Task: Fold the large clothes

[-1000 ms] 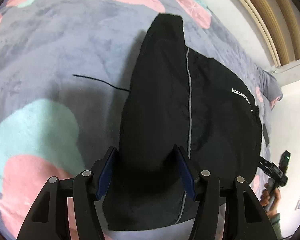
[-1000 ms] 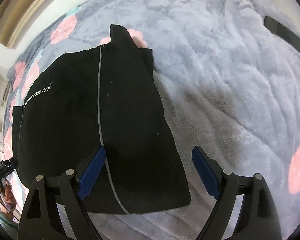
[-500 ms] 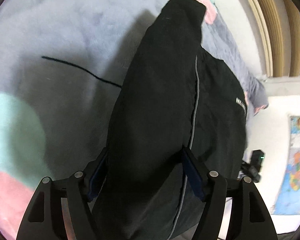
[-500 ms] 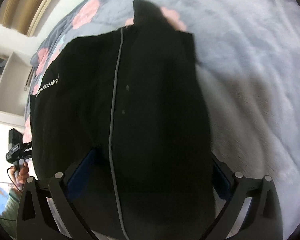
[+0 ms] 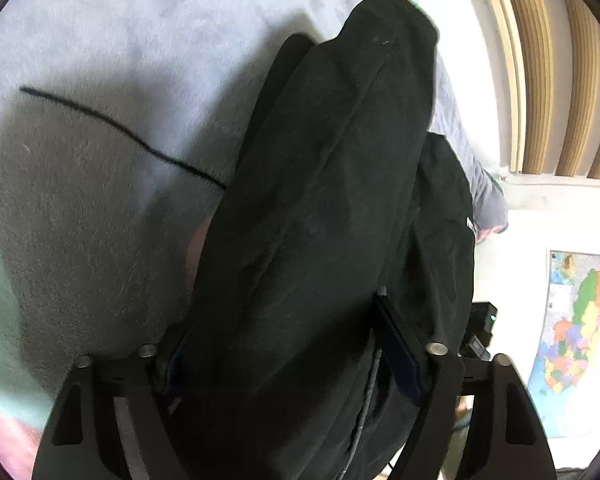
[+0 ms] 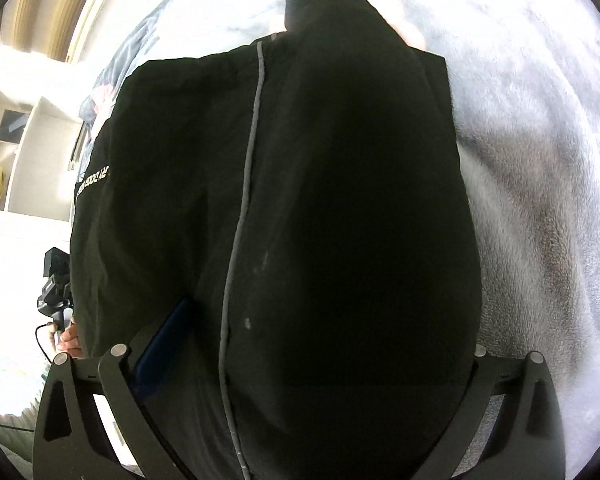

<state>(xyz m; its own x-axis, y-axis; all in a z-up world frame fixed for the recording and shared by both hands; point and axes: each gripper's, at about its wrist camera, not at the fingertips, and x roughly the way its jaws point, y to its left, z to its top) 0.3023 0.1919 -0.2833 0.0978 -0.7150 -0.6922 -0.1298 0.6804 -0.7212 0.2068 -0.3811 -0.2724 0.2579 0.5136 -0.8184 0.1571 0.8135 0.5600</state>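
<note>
A folded black garment (image 5: pixel 324 208) with a grey piping line and white lettering fills both views; it also shows in the right wrist view (image 6: pixel 300 200). It lies on a grey fleece blanket (image 5: pixel 92 184). My left gripper (image 5: pixel 284 344) stands wide open with the near end of the garment bulging between its fingers. My right gripper (image 6: pixel 312 344) is also wide open around the garment's other near end; only its left blue pad (image 6: pixel 168 336) shows, the right one is hidden by cloth.
A black cord (image 5: pixel 116 128) lies on the blanket left of the garment. A wall map (image 5: pixel 580 344) and slatted headboard (image 5: pixel 556 64) are at the right. White shelves (image 6: pixel 24 152) and the other hand-held gripper (image 6: pixel 56 292) show at the left.
Both grippers have moved forward and down onto the garment. Its near end now bulges up between the open fingers and fills both views.
</note>
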